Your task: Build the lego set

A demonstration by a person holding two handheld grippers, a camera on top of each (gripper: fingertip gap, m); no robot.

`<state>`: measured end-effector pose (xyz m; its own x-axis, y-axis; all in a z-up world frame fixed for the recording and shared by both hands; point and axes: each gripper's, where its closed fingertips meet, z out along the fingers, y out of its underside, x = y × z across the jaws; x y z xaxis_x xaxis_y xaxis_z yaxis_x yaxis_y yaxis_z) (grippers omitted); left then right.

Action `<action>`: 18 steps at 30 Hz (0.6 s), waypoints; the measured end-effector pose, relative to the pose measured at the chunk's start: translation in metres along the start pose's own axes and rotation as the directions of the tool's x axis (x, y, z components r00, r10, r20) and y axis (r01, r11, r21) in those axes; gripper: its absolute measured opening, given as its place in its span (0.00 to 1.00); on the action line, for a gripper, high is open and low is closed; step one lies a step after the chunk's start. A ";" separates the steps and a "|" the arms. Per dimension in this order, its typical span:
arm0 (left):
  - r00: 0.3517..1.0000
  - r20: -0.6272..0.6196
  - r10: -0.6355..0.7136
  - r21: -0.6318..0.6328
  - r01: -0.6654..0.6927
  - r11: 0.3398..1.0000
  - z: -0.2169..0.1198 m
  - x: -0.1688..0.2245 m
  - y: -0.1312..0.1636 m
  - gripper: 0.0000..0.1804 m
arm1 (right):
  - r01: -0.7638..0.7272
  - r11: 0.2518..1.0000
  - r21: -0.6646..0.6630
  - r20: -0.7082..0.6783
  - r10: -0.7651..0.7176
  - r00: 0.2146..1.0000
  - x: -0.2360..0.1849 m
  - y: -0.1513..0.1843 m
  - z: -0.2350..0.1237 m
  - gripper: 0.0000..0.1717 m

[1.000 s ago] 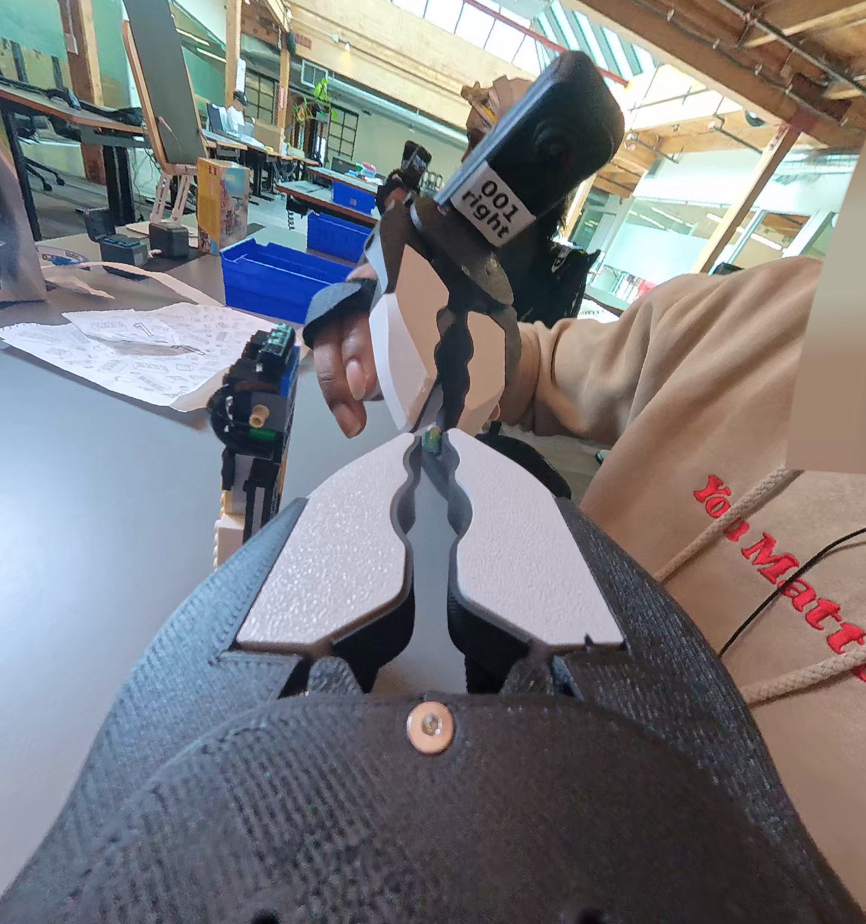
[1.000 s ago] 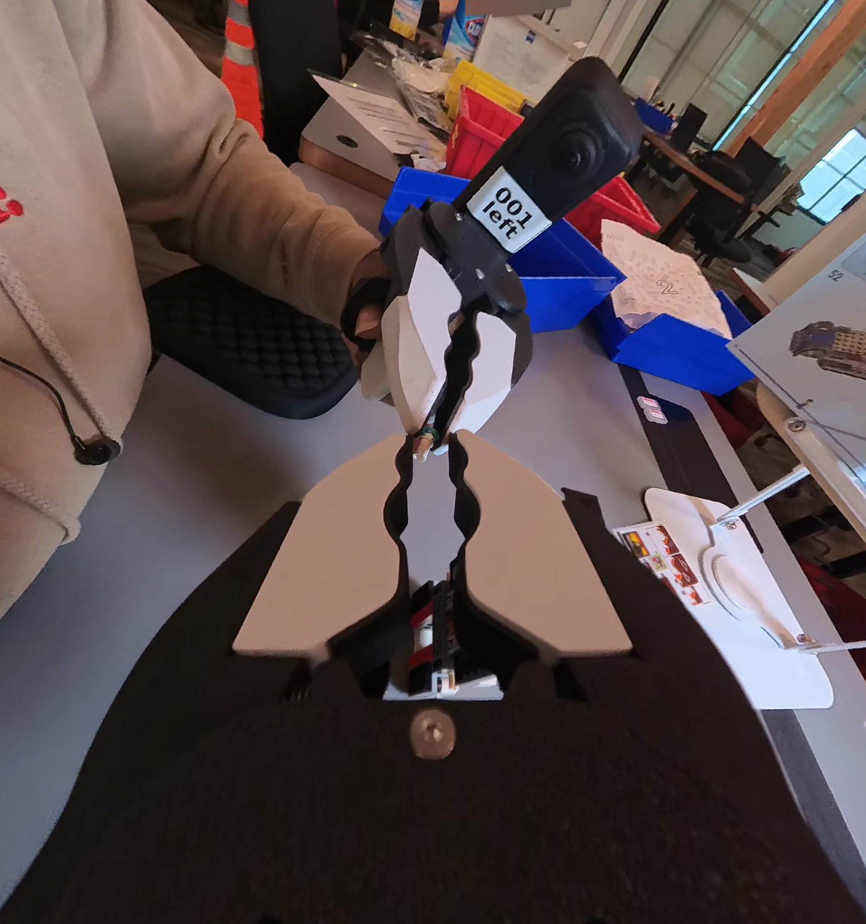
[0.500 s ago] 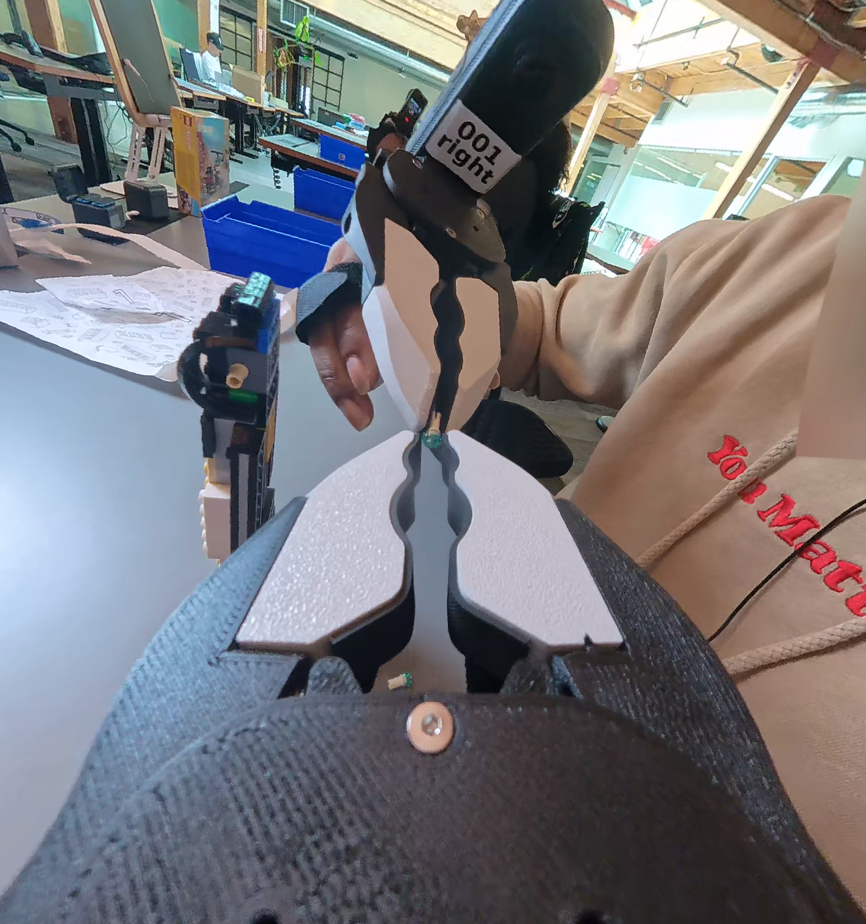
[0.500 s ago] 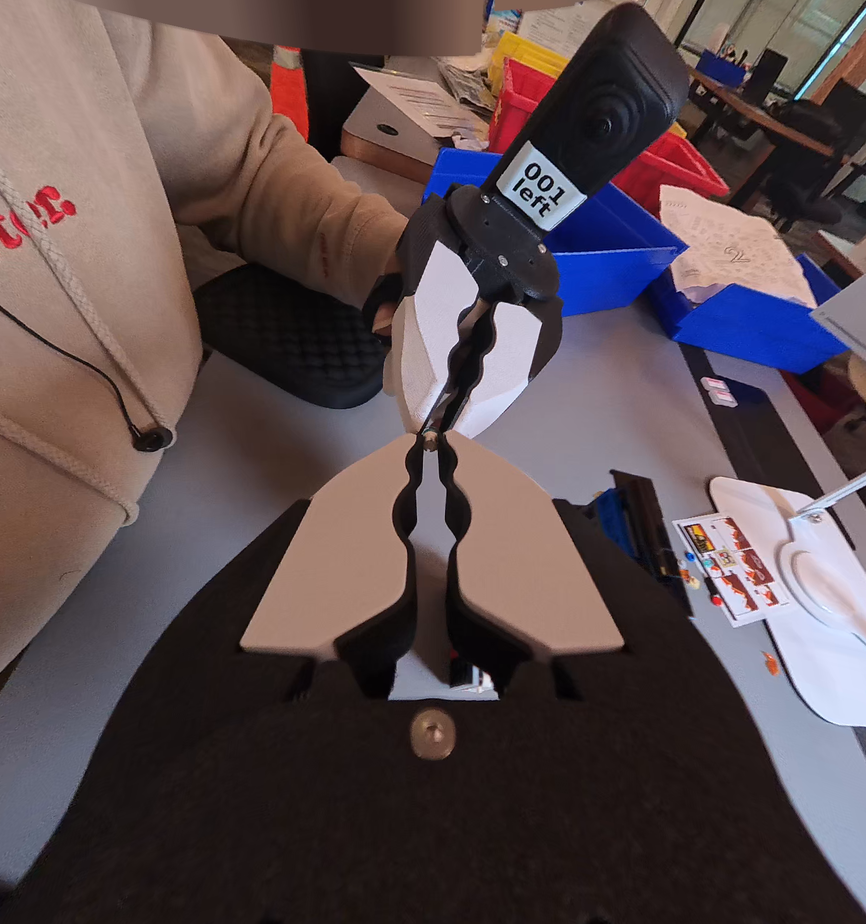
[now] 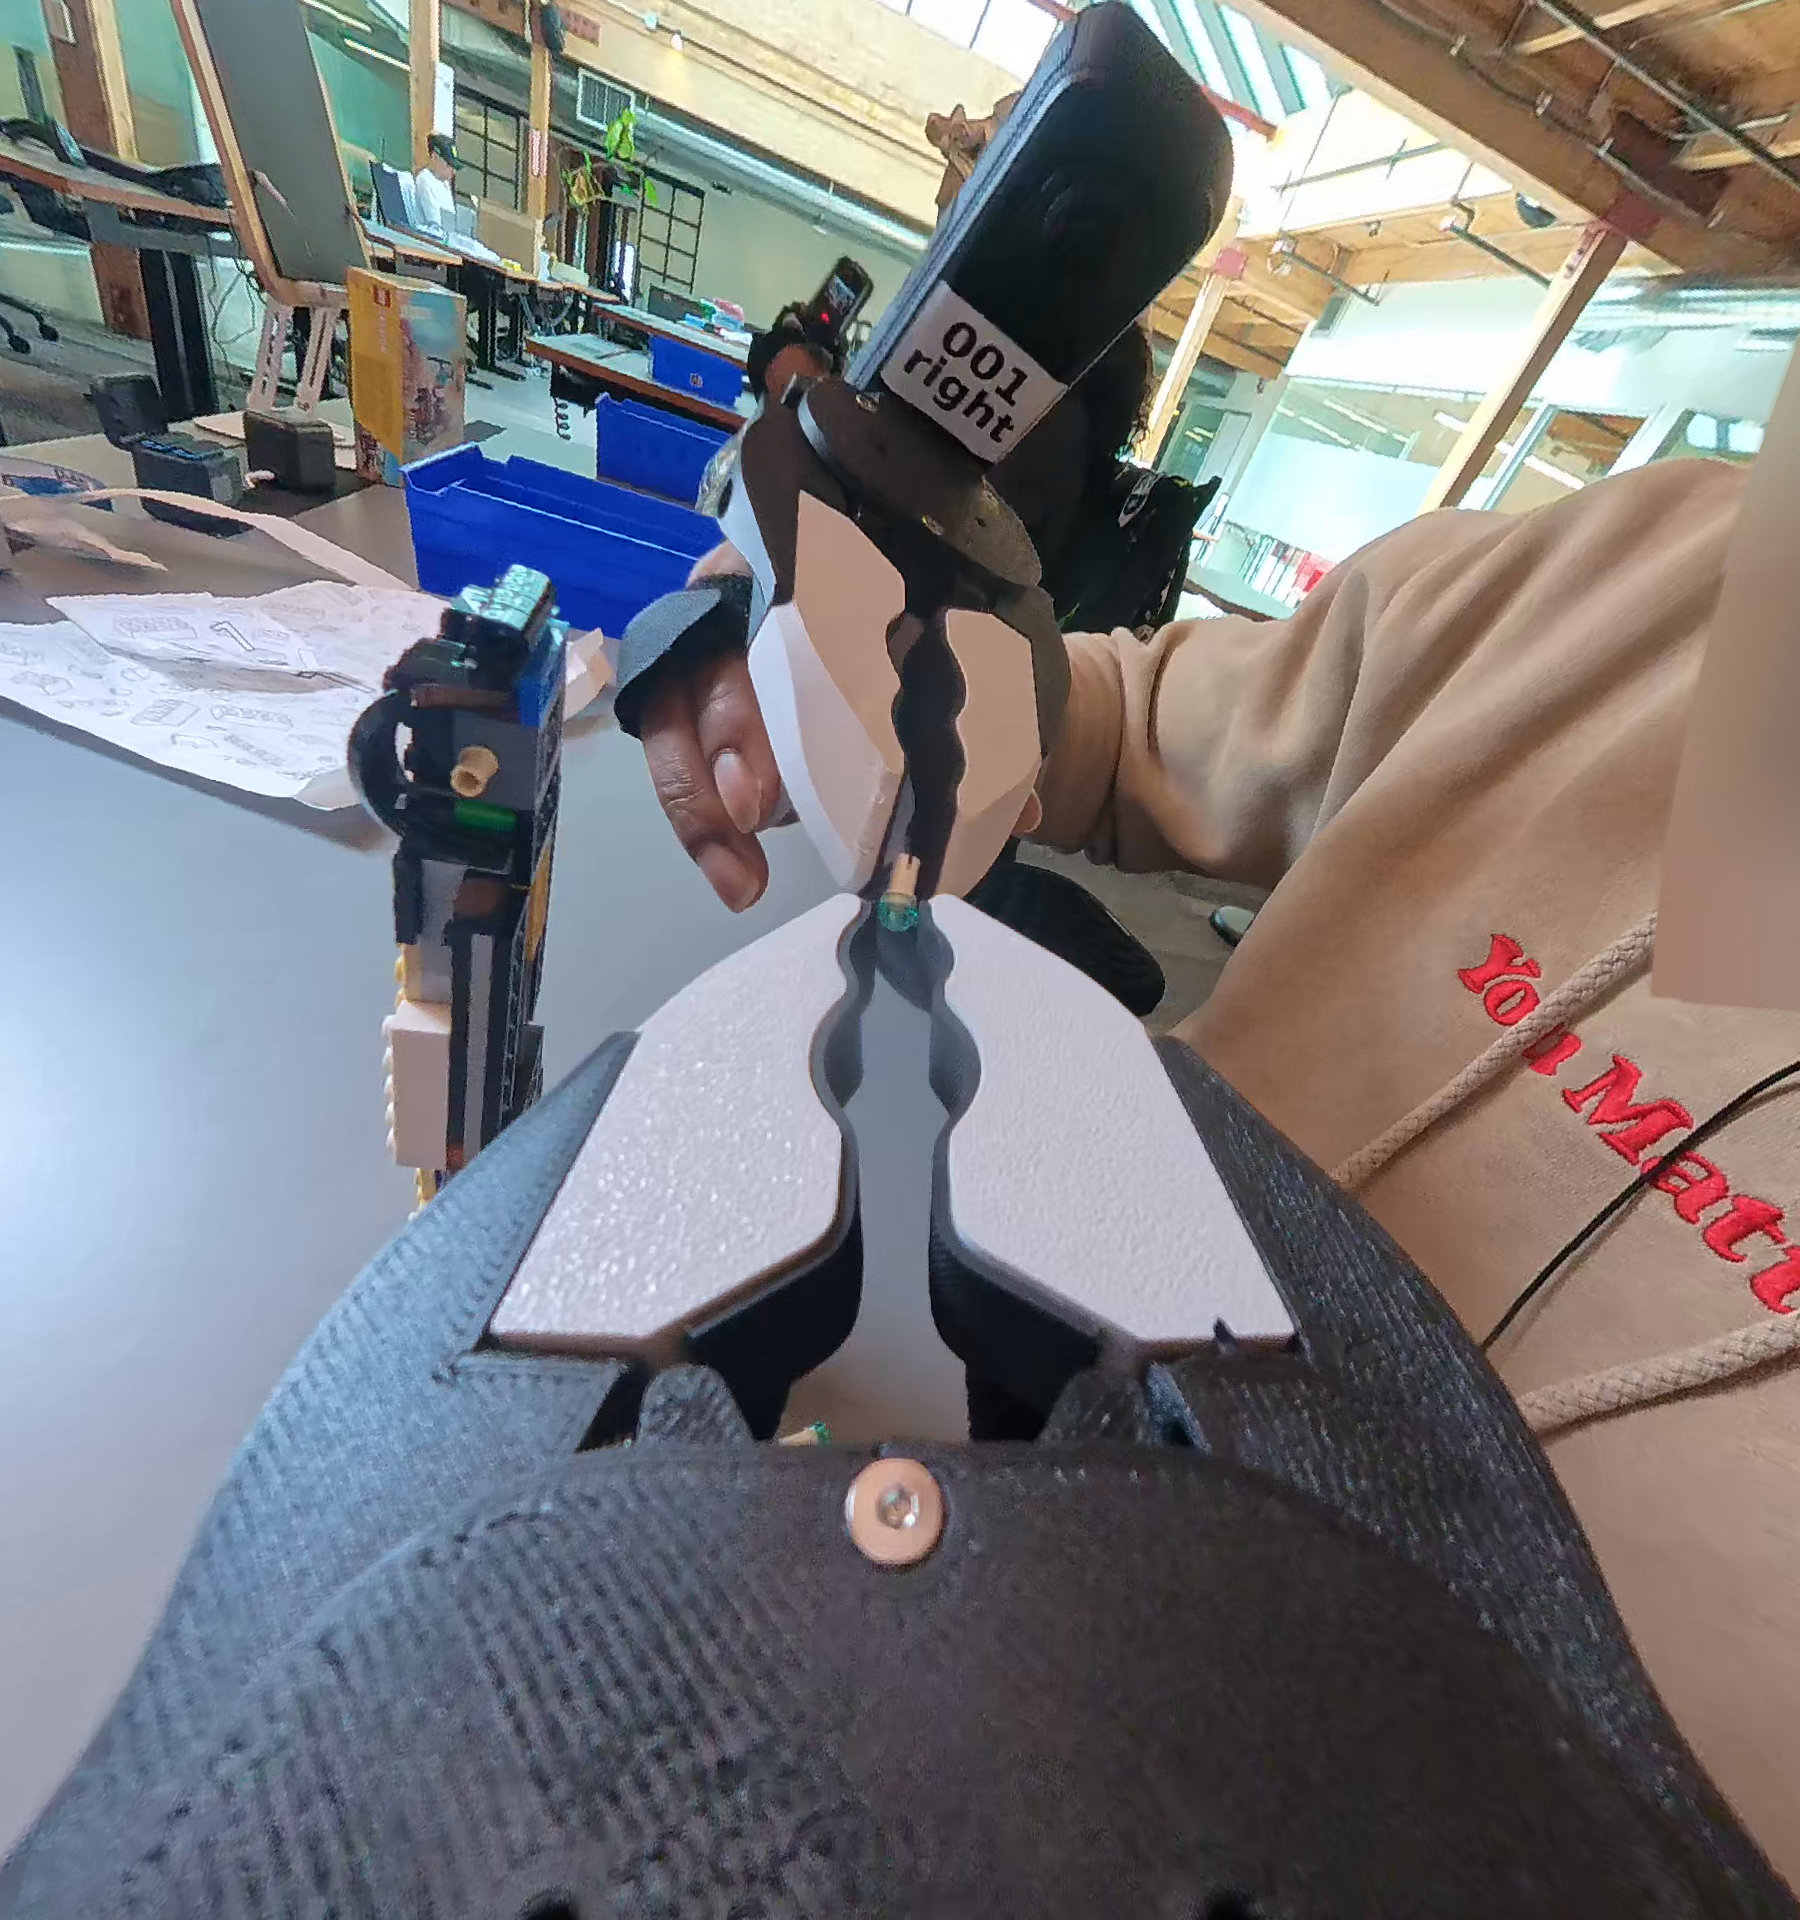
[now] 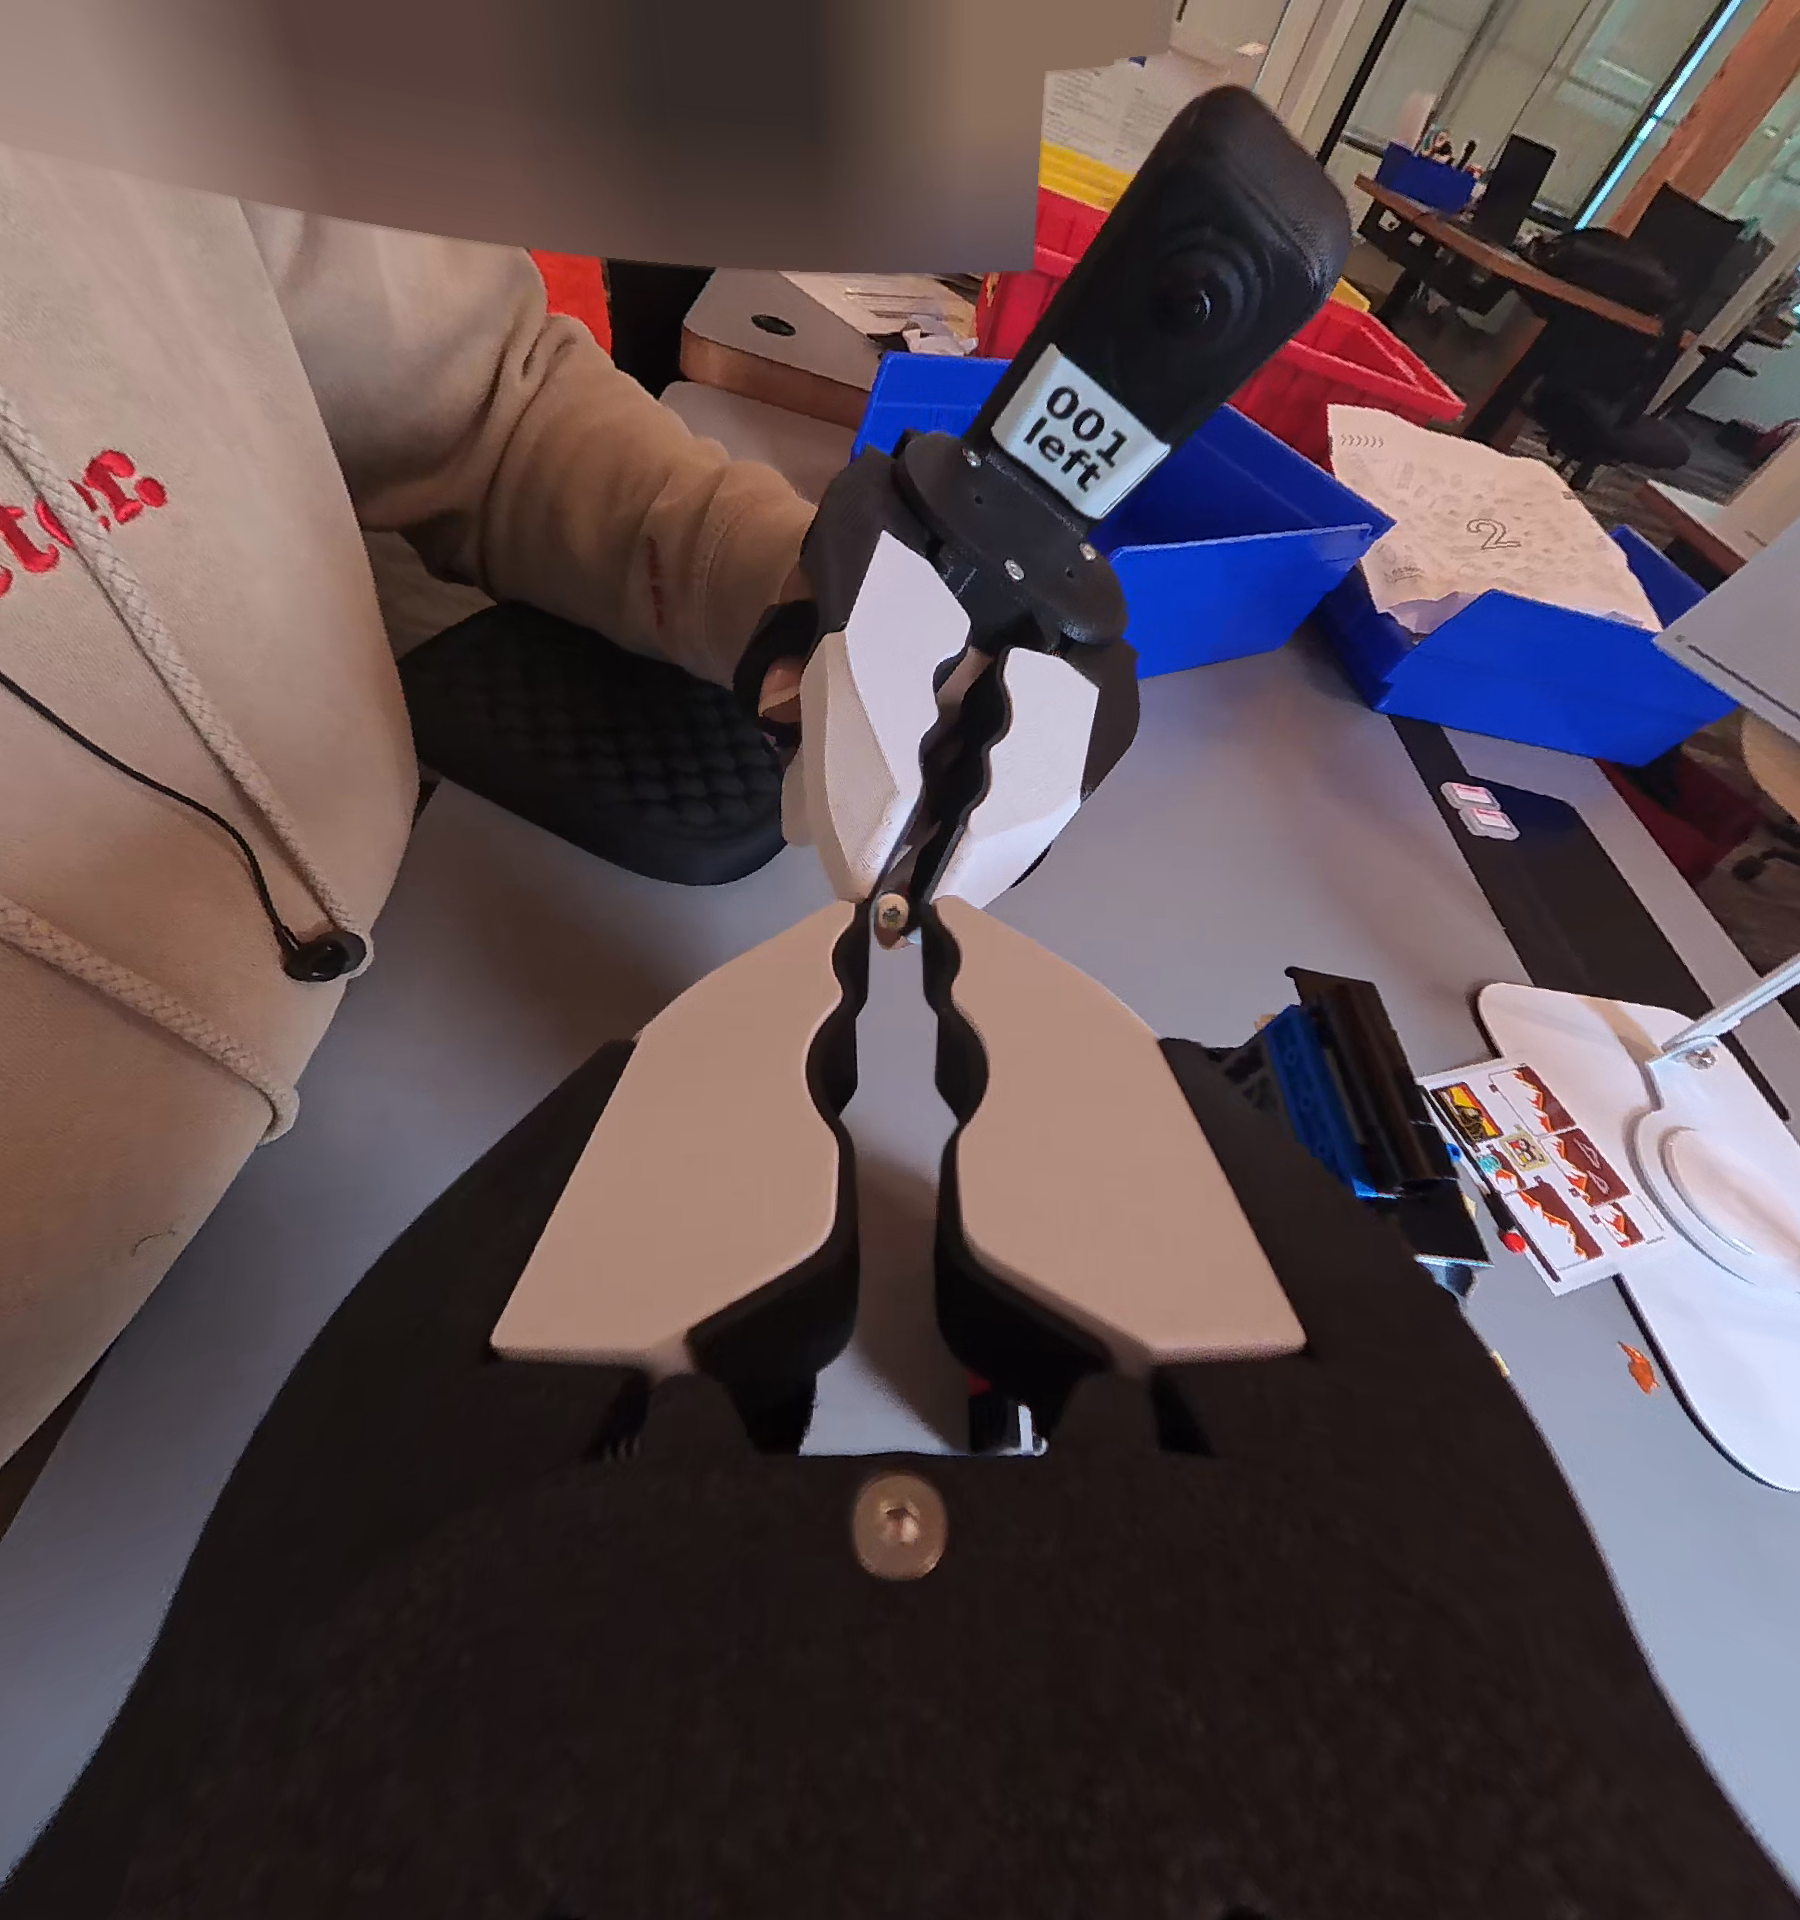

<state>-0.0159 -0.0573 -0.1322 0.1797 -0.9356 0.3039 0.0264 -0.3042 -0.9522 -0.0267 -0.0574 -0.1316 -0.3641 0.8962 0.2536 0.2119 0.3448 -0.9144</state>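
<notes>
**Two claws meeting tip to tip over a tiny two-part piece**

Above the grey desk (image 6: 563, 1039), the left claw (image 5: 898, 914) and the right claw (image 6: 894, 920) are facing each other with their fingertips almost touching. Between those tips a small piece is sitting: a translucent green stud (image 5: 896, 912) joined to a short tan peg (image 5: 906, 871). The left claw is nearly closed, and its tips are pinching the green stud. The right claw is also nearly closed, and the tan peg (image 6: 891, 916) is lying in its narrow tip gap; whether both its pads are pressing on the peg I cannot tell.

Relative to the green stud, a tall brick-built model (image 5: 470, 852) of black, blue and white parts is standing upright on the desk to the left, well apart from both claws. Printed paper sheets (image 5: 179, 665) are lying beyond the model, and a blue bin (image 5: 563, 530) is sitting farther back. From the right wrist view, a sticker sheet (image 6: 1540, 1174) is lying on a white plate (image 6: 1758, 1351) off to the right. A person in a tan hooded top (image 5: 1447, 727) is holding both claws.
</notes>
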 end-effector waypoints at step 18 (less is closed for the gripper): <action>0.998 -0.005 -0.059 0.080 0.060 0.995 -0.008 -0.005 -0.005 0.04 | 0.027 1.000 0.014 -0.036 -0.026 0.999 0.007 -0.004 0.000 0.08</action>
<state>-0.0245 -0.0521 -0.1288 0.1731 -0.9167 0.3600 0.1153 -0.3442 -0.9318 -0.0300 -0.0522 -0.1256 -0.3364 0.8964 0.2885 0.1897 0.3646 -0.9116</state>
